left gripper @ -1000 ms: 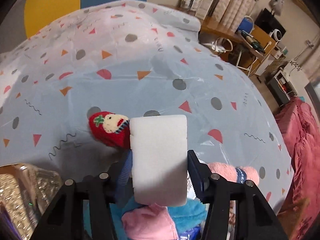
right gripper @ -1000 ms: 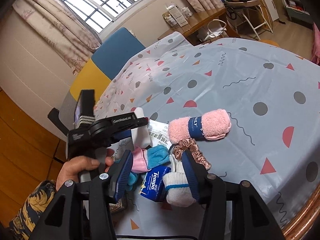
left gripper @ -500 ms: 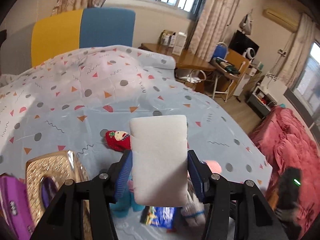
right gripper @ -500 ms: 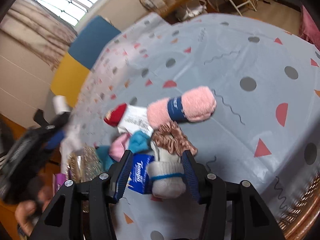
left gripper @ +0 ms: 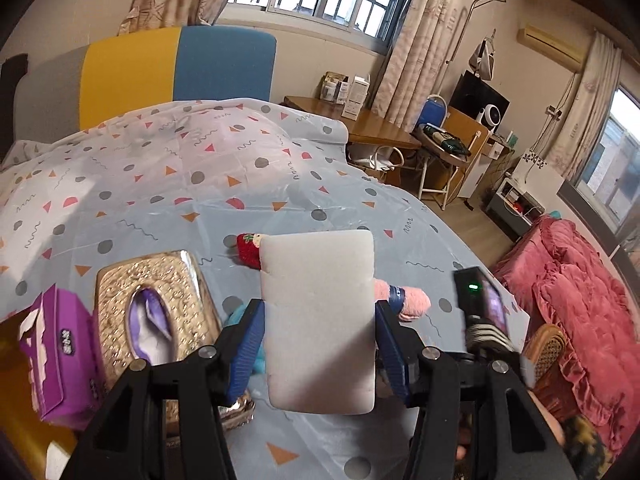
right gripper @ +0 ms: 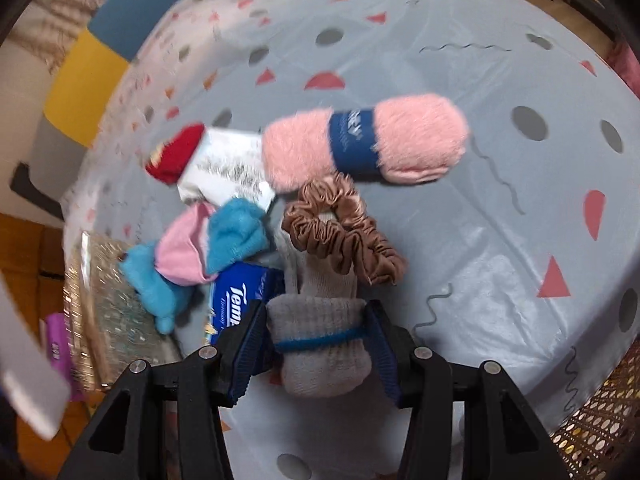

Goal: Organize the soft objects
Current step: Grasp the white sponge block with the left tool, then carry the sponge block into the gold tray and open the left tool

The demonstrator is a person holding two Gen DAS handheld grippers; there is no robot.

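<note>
**Sponge lifted, sock pair pinched**

White sponge block [left gripper: 318, 320] clamped upright in left gripper [left gripper: 318, 344], held above the patterned tablecloth [left gripper: 180, 184]. Right gripper [right gripper: 318, 344] closed on a grey rolled sock pair [right gripper: 320, 340] on the cloth. Nearby: brown scrunchie [right gripper: 340, 232], pink yarn skein [right gripper: 364, 140], gold tissue box [left gripper: 152, 308].

Soft items are crowding the near-left part of the table [right gripper: 500, 200]: pink yarn roll [right gripper: 400, 140], brown scrunchie [right gripper: 340, 232], blue-pink sock [right gripper: 208, 248], blue tissue pack [right gripper: 240, 300], all touching or just beside each other. Gold tissue box [left gripper: 152, 304] and purple pack [left gripper: 56, 344] are blocking the left edge. Far half and right side are lying open for passing.
</note>
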